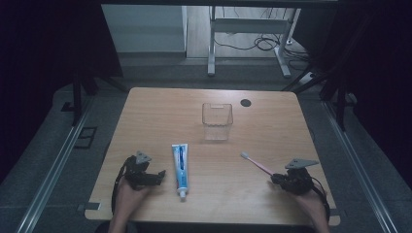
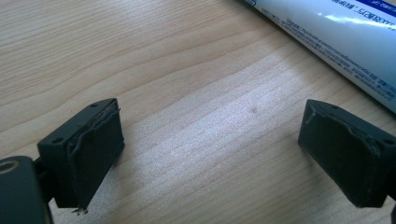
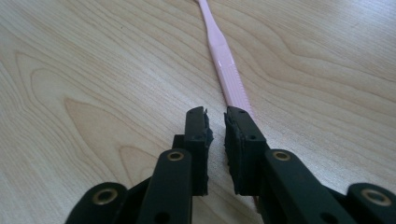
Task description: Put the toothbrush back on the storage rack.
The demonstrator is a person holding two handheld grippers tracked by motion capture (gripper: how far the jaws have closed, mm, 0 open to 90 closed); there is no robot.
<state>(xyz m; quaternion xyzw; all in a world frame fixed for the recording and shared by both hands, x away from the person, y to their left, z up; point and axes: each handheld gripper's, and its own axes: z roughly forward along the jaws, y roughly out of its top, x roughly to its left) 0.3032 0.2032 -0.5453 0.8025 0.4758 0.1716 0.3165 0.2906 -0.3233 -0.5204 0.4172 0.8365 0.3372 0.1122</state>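
A white and blue toothpaste tube (image 1: 180, 165) lies lengthwise on the wooden table (image 1: 272, 126), cap toward the person. My left gripper (image 1: 162, 174) rests just left of it, held in a hand. Its jaws stand wide open over bare wood (image 2: 210, 135), with the tube (image 2: 345, 32) past the right jaw. A pink toothbrush (image 1: 256, 164) lies at the right, bristles away from the person. My right gripper (image 1: 275, 179) sits at its handle end. Those jaws (image 3: 215, 116) are nearly together with nothing between them. The toothbrush handle (image 3: 224, 60) runs under the right jaw.
A clear plastic cup (image 1: 217, 121) stands upright in the middle of the table, beyond both items. A black round grommet (image 1: 246, 102) sits near the far edge. Metal desk legs and cables (image 1: 262, 43) are on the floor beyond the table.
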